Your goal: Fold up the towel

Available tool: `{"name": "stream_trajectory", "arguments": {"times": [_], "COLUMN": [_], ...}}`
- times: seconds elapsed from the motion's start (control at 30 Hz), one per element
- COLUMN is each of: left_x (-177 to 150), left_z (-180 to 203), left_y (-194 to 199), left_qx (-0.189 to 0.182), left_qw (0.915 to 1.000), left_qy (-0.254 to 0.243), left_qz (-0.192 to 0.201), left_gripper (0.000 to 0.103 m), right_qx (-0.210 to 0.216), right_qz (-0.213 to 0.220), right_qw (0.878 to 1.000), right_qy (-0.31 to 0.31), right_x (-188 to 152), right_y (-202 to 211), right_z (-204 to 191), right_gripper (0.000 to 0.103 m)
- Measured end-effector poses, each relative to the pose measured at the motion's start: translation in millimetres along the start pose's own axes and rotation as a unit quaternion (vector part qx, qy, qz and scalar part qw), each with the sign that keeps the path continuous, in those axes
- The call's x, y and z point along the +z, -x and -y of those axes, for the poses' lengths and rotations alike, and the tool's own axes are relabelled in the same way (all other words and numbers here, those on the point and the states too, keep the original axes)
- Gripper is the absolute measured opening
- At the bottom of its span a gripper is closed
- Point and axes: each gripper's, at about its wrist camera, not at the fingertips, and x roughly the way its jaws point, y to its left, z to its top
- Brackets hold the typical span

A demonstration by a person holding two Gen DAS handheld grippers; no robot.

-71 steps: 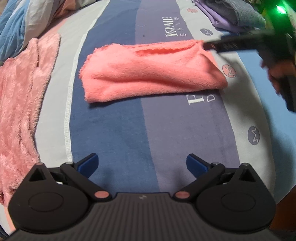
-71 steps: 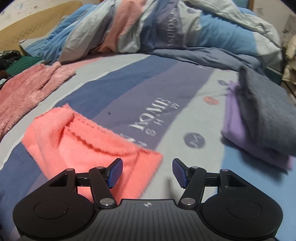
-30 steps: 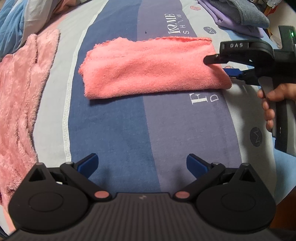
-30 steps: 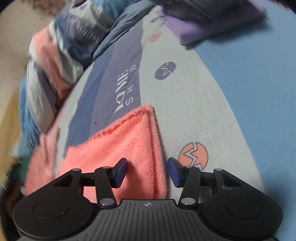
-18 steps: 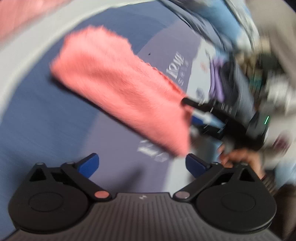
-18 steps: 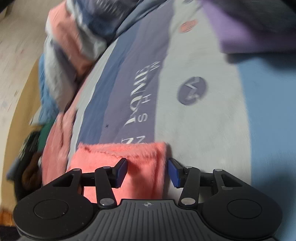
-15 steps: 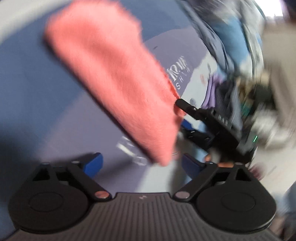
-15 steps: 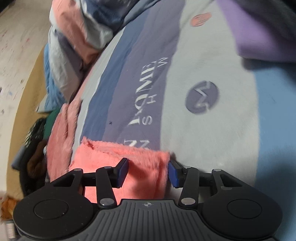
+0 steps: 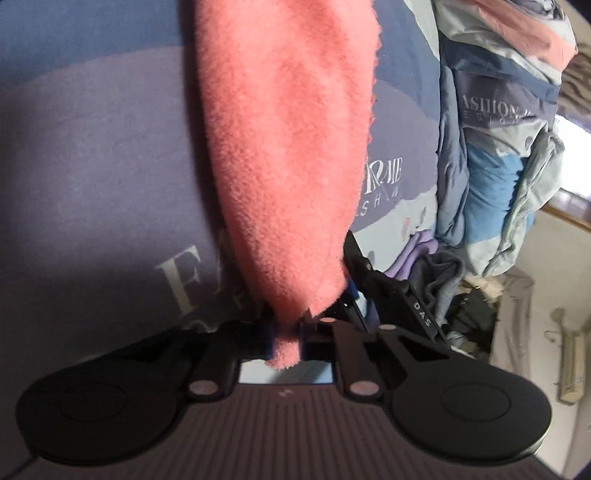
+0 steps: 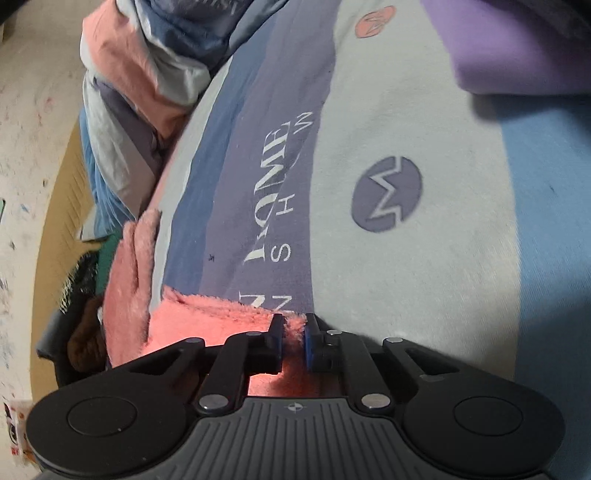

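Both grippers are clamping one short end of the folded pink towel (image 9: 288,147): left gripper (image 9: 286,341) pinching a corner, right gripper (image 10: 294,341) pinching the adjacent edge (fabric bunching between pads). Towel is lying lengthwise across the striped bedsheet (image 10: 406,277).

White letters reading "HOME" over "SHW" run along the purple stripe of the bedsheet (image 10: 424,280) ahead of the right hand-held gripper (image 10: 294,341), with a round "M" emblem (image 10: 386,194) to that gripper's right and a smaller pink one (image 10: 375,21) farther ahead. In the left wrist view, "DAS" (image 9: 422,313) is printed on the black arm of the other gripper, just right of the left hand-held gripper (image 9: 287,338). "FASHION" shows partly on the heaped duvet (image 9: 495,107) beyond, and a large "F" (image 9: 181,280) on the sheet to its left.
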Motion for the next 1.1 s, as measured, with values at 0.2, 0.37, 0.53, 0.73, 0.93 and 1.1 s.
{"name": "stream_trajectory", "arguments": {"times": [0.2, 0.37, 0.53, 0.73, 0.93, 1.1], "left_x": [-3, 0, -2, -2, 1, 18], "left_z": [36, 54, 94, 164, 229, 273], "left_y": [20, 69, 131, 206, 271, 237], "left_qx": [0.027, -0.025, -0.042, -0.054, -0.047, 0.077], "left_qw": [0.9974, 0.997, 0.9915, 0.9789, 0.961, 0.9321], "left_qy": [-0.065, -0.047, -0.082, -0.153, -0.222, -0.318], "left_qz": [-0.018, -0.057, -0.092, -0.124, -0.157, -0.155], "left_gripper": [0.009, 0.009, 0.009, 0.01, 0.01, 0.01], "right_qx": [0.005, 0.057, 0.108, 0.19, 0.083, -0.015], "right_qz": [0.066, 0.105, 0.115, 0.141, 0.172, 0.181], "right_qw": [0.998, 0.989, 0.979, 0.961, 0.978, 0.982], "right_qy": [-0.026, -0.087, -0.132, -0.143, -0.083, -0.055], "right_x": [-27, -64, -104, -123, -133, -111], "right_y": [32, 82, 145, 221, 247, 213], "right_z": [-23, -52, -100, -189, -245, -250], "right_gripper": [0.008, 0.008, 0.008, 0.008, 0.008, 0.008]}}
